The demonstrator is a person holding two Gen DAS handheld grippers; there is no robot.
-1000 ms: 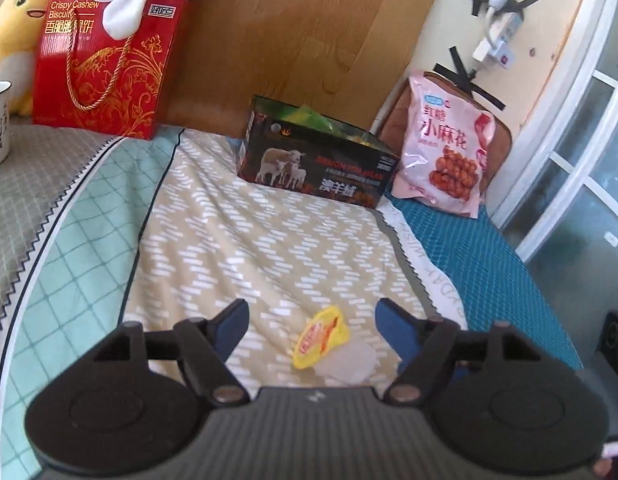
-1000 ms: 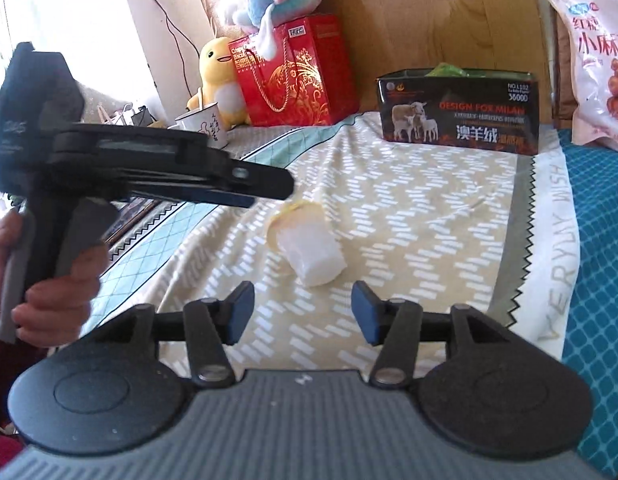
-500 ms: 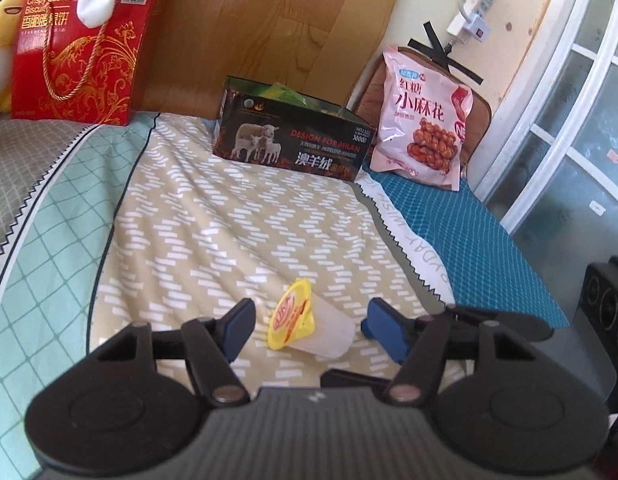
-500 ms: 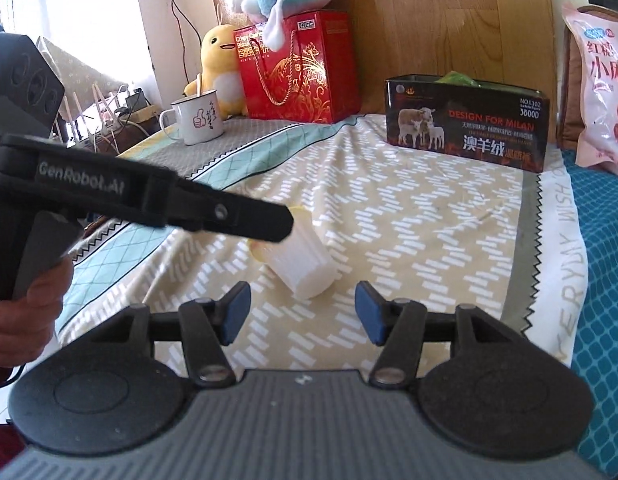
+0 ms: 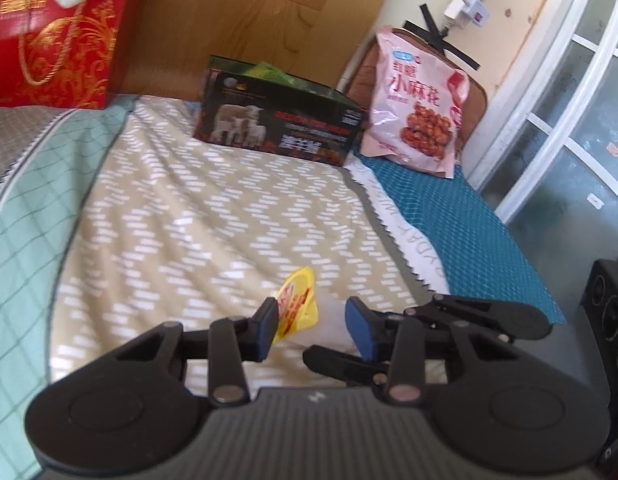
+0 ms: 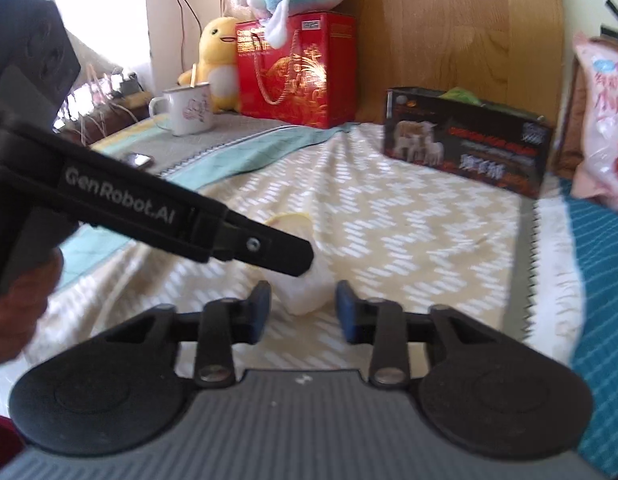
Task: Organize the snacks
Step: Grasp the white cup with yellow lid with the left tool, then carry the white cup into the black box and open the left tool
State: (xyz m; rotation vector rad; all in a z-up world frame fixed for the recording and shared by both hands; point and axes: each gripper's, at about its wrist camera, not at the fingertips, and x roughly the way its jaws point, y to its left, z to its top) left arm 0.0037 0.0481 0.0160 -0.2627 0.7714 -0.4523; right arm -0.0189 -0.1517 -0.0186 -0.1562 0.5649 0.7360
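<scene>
The left gripper (image 5: pixel 311 330) is sitting with its blue-padded fingers (image 5: pixel 266 330) on either side of a small translucent white plastic jelly cup with a yellow foil lid (image 5: pixel 299 306). The fingers are narrowed in around it, the left pad right at the lid's edge, but I can't tell if they're actually pinching it yet. The cup is lying on its side on the bed (image 5: pixel 213 216), near the front edge, on the beige zigzag-patterned part of the cover.

The right gripper (image 6: pixel 303 312) is coming at the same cup from the other side. Its fingers (image 6: pixel 347 312) are standing apart with the cup's pale bottom end between them and a small gap on each side, so nothing's being gripped there. In that view the left gripper's black arm is crossing over the top of the cup.

Further out, a black rectangular cardboard box with sheep printed on it (image 5: pixel 277 124) is sitting by the headboard end of the bed, with something green poking out of the top. Just to its right, a pink plastic bag of fried dough twists (image 5: pixel 419 112) is leaning at the back right corner. Over at the back left there's a red gift box with gold rope handles (image 6: pixel 297 72), a yellow plush duck (image 6: pixel 217 60) beside it, and a white enamel mug (image 6: pixel 187 108) in front of the duck.
</scene>
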